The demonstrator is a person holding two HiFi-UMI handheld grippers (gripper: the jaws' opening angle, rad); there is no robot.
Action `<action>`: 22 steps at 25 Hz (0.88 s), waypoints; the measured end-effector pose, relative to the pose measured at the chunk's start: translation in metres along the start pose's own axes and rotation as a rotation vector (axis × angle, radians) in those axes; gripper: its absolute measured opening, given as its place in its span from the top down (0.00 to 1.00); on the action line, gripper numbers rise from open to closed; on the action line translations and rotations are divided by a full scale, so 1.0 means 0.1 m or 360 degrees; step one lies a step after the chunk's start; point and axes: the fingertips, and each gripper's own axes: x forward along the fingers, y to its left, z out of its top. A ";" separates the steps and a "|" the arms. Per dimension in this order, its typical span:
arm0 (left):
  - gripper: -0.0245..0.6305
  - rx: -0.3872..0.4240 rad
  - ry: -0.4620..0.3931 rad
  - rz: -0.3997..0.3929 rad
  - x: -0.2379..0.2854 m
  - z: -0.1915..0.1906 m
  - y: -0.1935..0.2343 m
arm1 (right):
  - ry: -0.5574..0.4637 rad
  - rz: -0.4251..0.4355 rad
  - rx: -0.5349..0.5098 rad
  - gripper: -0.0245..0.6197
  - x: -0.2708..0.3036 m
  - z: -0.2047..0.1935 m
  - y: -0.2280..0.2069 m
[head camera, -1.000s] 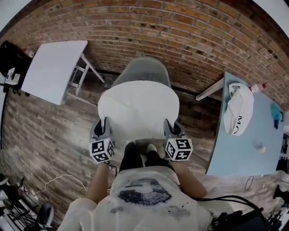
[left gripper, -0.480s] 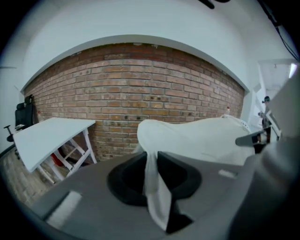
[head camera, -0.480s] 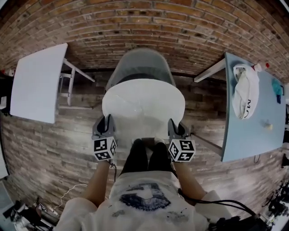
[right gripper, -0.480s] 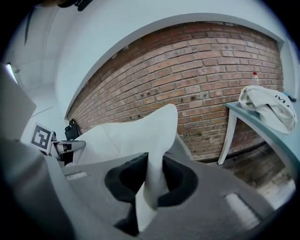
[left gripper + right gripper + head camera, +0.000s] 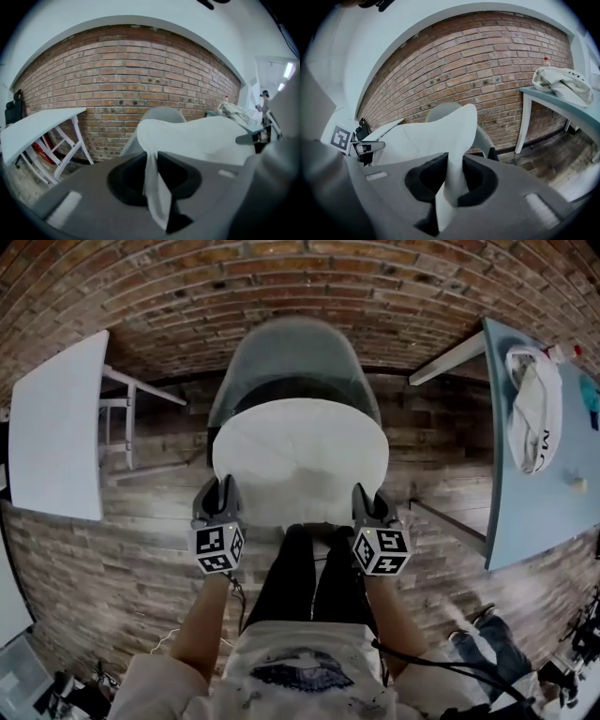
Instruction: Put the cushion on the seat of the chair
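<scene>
A round white cushion (image 5: 300, 457) hangs spread between my two grippers, just above the seat of a grey shell chair (image 5: 293, 360) whose back stands beyond it. My left gripper (image 5: 221, 498) is shut on the cushion's near left edge, and a fold of the white cushion (image 5: 154, 187) is pinched between its dark jaws. My right gripper (image 5: 368, 502) is shut on the near right edge, where the cushion (image 5: 454, 159) rises from between the jaws. The chair's seat is mostly hidden under the cushion. The grey chair back (image 5: 163, 114) shows past the fabric.
A white table (image 5: 54, 427) on white legs stands at the left. At the right, a pale blue table (image 5: 534, 493) carries a white bag (image 5: 536, 418). A brick wall (image 5: 281, 287) runs behind the chair. The person's dark-trousered legs (image 5: 309, 568) stand on wooden flooring before the chair.
Both grippers have come down with the cushion, which now sits lower over the chair seat. The chair back shows more fully above the cushion than a second ago.
</scene>
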 end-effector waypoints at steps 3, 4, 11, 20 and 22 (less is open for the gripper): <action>0.87 -0.0001 0.0032 0.0004 0.22 -0.24 0.04 | 0.0037 -0.0001 -0.0001 0.89 0.24 -0.23 -0.09; 0.87 -0.0002 0.0042 0.0006 0.29 -0.32 0.05 | 0.0055 -0.0001 -0.0004 0.89 0.32 -0.32 -0.12; 0.87 -0.0012 0.0106 0.0031 0.72 -0.93 0.13 | 0.0147 0.0010 -0.0013 0.89 0.83 -0.85 -0.31; 0.87 -0.0032 0.0208 0.0056 1.27 -1.64 0.25 | 0.0283 -0.0001 0.0016 0.89 1.44 -1.49 -0.53; 0.87 -0.0026 0.0230 0.0053 1.36 -1.76 0.28 | 0.0303 -0.0010 0.0014 0.89 1.54 -1.61 -0.56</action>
